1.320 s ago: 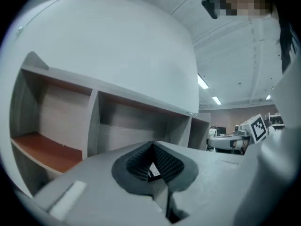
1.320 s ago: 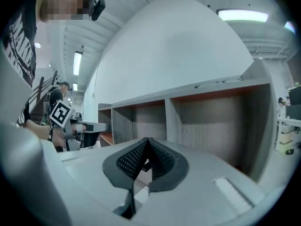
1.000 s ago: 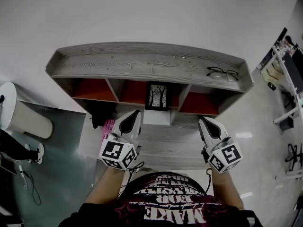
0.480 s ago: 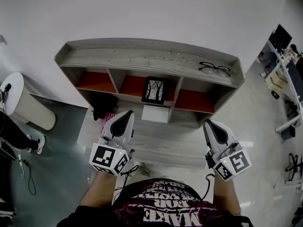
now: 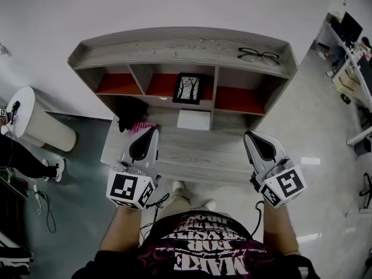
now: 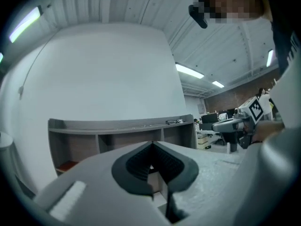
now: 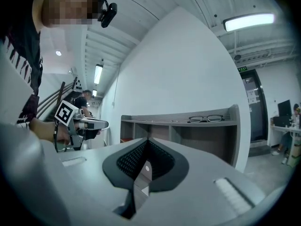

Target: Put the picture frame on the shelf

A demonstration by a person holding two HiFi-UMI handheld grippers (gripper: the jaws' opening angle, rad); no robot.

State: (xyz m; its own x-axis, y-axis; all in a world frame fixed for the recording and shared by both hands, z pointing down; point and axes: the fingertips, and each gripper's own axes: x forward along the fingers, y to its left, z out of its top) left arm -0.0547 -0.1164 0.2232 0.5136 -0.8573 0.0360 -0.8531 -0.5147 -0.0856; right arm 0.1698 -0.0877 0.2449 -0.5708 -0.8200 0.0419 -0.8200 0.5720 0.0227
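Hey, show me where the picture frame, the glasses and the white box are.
picture frame [image 5: 188, 88], head view, middle of its dark print
glasses [image 5: 247, 54], head view, left lens
white box [image 5: 193, 120], head view, top face

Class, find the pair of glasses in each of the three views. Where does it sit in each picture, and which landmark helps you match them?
Head view: glasses at upper right, lying on top of the shelf unit.
Left gripper view: glasses small, just right of centre, near the right end of the shelf unit top.
Right gripper view: glasses right of centre, on the shelf unit top.
Shared landmark: the shelf unit's long top.
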